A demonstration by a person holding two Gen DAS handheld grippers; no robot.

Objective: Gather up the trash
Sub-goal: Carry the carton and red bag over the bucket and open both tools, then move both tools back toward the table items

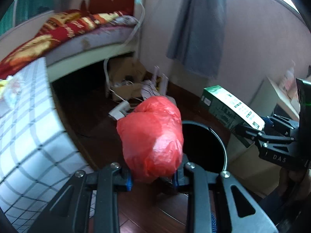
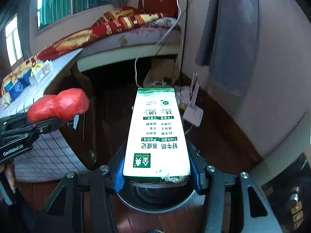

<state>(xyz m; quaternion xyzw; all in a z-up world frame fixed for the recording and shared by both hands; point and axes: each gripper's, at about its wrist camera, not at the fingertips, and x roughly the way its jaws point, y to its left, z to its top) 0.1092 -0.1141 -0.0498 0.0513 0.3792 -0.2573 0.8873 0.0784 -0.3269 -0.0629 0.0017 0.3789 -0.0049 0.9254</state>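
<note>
One milk carton lengthwise, pointing forward

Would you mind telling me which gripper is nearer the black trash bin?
Right. The right gripper holds the milk carton directly over the trash bin; the left gripper, gripping the red bag, hangs beside its rim.

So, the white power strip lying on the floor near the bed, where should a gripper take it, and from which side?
Across the short width of the power strip, coming from above. It lies flat on the wooden floor, so only its long side edges are free for the fingers. Grip near its middle, away from the end where the white cable leaves it. This is a judgement; the strip is small and blurred here.
</note>
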